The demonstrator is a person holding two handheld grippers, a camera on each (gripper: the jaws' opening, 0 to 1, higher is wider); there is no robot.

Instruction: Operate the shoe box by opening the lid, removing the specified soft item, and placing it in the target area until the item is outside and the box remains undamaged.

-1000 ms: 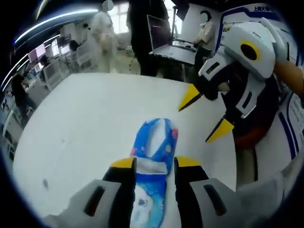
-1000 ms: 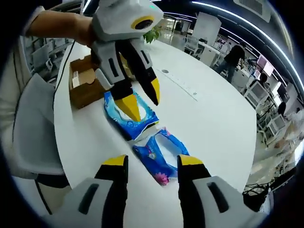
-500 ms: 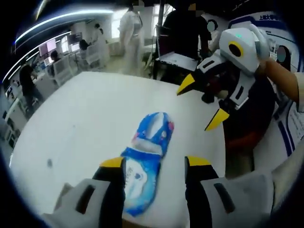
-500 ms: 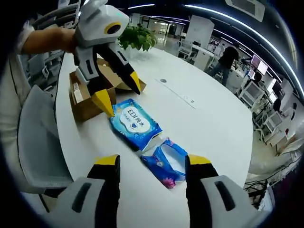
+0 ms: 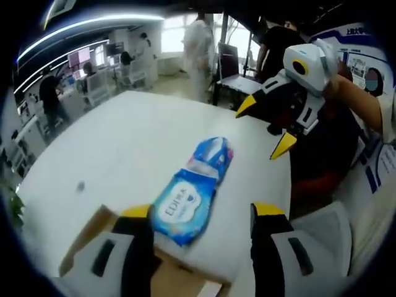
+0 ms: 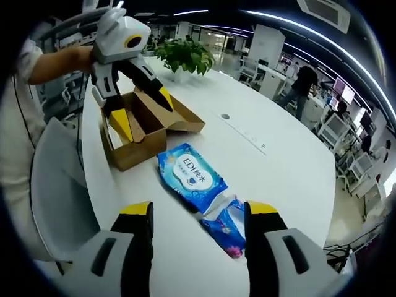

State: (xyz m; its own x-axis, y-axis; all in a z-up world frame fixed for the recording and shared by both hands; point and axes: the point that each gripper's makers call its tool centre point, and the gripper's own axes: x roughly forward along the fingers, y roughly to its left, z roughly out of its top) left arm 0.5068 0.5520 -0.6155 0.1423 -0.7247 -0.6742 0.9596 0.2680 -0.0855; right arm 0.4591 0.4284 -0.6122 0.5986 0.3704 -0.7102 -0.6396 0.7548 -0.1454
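Note:
An open brown cardboard shoe box (image 6: 139,130) stands on the white table (image 6: 278,161), and its flap (image 5: 93,238) shows low in the left gripper view. A blue wipes pack (image 6: 192,176) (image 5: 182,207) lies flat on the table beside the box. A second blue floral packet (image 6: 226,226) (image 5: 212,158) lies against its far end. My left gripper (image 5: 202,213) (image 6: 143,111) hovers open over the box, holding nothing. My right gripper (image 6: 199,210) (image 5: 264,127) is open and empty, apart from both packets.
A white chair (image 6: 59,192) stands at the table edge by the box. A potted plant (image 6: 182,55) sits on the table behind the box. People and desks fill the office behind. The table edge runs close to the packets.
The left gripper has let go of the wipes pack and drawn back over the box. The pack now lies on the table. The right gripper has backed away a little.

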